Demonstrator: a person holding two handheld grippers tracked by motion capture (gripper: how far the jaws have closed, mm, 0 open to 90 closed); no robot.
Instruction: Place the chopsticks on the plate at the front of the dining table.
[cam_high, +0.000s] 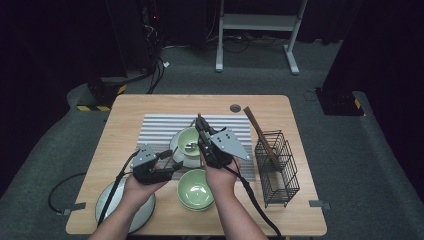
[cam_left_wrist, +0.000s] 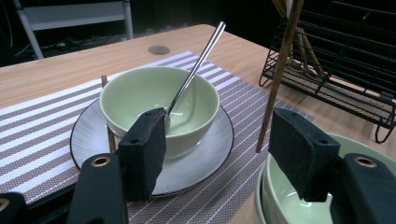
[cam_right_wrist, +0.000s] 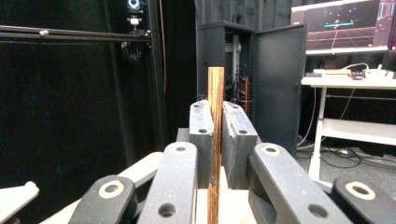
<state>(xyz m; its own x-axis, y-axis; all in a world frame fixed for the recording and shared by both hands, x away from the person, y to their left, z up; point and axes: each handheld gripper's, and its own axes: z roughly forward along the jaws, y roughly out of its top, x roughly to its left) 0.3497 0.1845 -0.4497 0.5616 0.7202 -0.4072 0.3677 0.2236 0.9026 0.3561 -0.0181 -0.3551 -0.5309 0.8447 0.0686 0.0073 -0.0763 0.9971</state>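
Note:
A pale green bowl (cam_left_wrist: 159, 100) stands on a white dark-rimmed plate (cam_left_wrist: 93, 140) on the striped placemat (cam_high: 160, 127), with a metal spoon (cam_left_wrist: 196, 60) leaning in it. My left gripper (cam_left_wrist: 224, 154) is open just in front of the plate, with nothing between its pads; in the high view the left gripper (cam_high: 171, 160) sits at the plate's near-left side. My right gripper (cam_right_wrist: 216, 112) is shut on a wooden chopstick (cam_right_wrist: 215, 84). In the high view the right gripper (cam_high: 201, 122) hovers over the bowl's right side. The chopstick (cam_left_wrist: 278, 74) hangs upright right of the plate.
A second green bowl (cam_high: 195, 190) sits near the front edge, close by my left gripper's right jaw. A grey plate (cam_high: 112, 202) lies at the front left. A black wire rack (cam_high: 276, 167) with wooden sticks (cam_high: 260, 132) stands at the right. A short brown stick (cam_left_wrist: 108, 135) rises left of the bowl.

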